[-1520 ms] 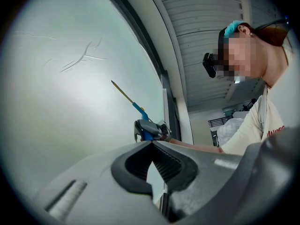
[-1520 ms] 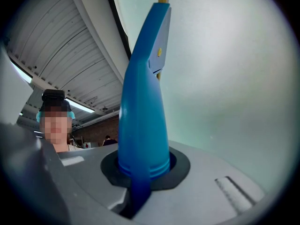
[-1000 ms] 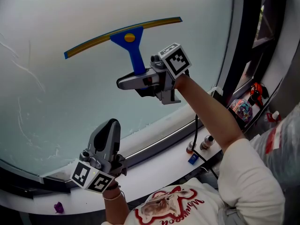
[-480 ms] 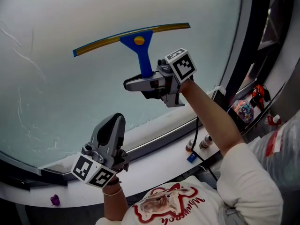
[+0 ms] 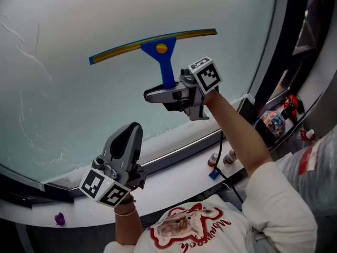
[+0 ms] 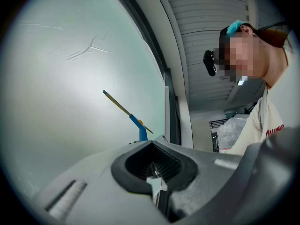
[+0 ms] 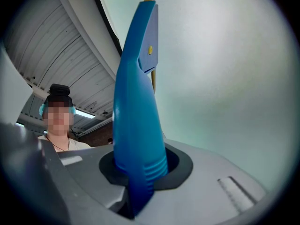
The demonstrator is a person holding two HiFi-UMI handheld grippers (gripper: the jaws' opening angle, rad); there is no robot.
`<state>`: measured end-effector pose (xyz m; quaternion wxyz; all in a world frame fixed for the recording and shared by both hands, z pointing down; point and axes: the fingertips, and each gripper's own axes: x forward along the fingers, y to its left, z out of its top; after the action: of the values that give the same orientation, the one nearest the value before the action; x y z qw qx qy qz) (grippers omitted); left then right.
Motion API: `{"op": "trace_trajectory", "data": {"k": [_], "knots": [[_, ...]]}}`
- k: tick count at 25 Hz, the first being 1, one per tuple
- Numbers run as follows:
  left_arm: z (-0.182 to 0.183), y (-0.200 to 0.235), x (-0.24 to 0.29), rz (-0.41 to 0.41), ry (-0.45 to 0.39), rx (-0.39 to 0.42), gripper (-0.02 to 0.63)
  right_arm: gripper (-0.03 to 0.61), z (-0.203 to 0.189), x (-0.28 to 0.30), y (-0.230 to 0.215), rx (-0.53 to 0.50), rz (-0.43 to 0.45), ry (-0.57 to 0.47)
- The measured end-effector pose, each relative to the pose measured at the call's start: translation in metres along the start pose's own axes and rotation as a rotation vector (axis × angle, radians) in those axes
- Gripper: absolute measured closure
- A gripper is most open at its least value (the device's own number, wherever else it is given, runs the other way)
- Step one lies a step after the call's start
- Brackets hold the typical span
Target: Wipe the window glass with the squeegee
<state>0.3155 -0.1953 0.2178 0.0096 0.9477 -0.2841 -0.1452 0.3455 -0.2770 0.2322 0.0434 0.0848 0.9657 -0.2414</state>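
A blue squeegee (image 5: 167, 67) with a yellow-edged blade (image 5: 121, 49) lies against the window glass (image 5: 68, 104), blade across and handle hanging down. My right gripper (image 5: 158, 95) grips the lower end of the handle (image 7: 138, 125); its jaws have just been opening a little, and the handle still sits clamped between them. My left gripper (image 5: 131, 133) is lower and to the left, near the sill, pointing up at the glass with its jaws together and nothing in them. From the left gripper view the squeegee (image 6: 137, 124) is small against the pane.
A dark window frame (image 5: 276, 51) runs down the right side. Below the glass lies a white sill (image 5: 174, 181) with small bottles (image 5: 221, 159) and a cable. A colourful bag (image 5: 271, 123) lies at the right, a small purple thing (image 5: 59, 219) at the lower left.
The right gripper has drawn the squeegee down the glass, closer to the left gripper. The left gripper has stayed where it was.
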Motion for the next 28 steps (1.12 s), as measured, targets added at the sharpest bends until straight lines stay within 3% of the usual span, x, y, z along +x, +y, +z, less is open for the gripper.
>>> {"op": "trace_trajectory", "data": {"k": [28], "knots": [[-0.012,0.005,-0.004,0.029,0.013,-0.022,0.614,0.492,-0.069,-0.005,-0.028,0.095,0.001,-0.004]]}}
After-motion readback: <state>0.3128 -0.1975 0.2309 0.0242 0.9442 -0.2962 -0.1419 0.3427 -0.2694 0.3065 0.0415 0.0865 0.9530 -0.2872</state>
